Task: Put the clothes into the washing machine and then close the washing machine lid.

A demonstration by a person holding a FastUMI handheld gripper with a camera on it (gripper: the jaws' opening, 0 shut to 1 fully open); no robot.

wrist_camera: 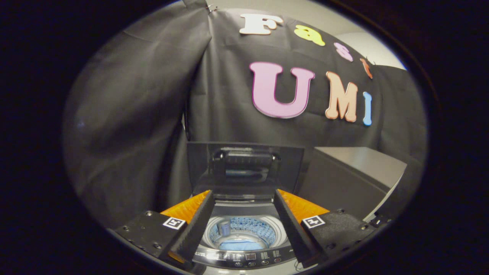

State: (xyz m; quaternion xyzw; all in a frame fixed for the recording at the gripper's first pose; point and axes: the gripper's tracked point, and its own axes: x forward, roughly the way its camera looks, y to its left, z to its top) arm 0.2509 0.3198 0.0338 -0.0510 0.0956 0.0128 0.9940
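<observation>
Our gripper (243,214) hangs wide and empty above the washer (244,259). Its lid (244,168) stands upright; blue cloth (238,245) lies in the drum.

The gripper camera sits above and in front of the small grey top-loading washing machine (244,233), looking forward and slightly down along its two spread, empty fingers (191,225). It faces the raised dark lid (244,168) and the black cloth wall (229,103) behind, quite near the machine.
</observation>
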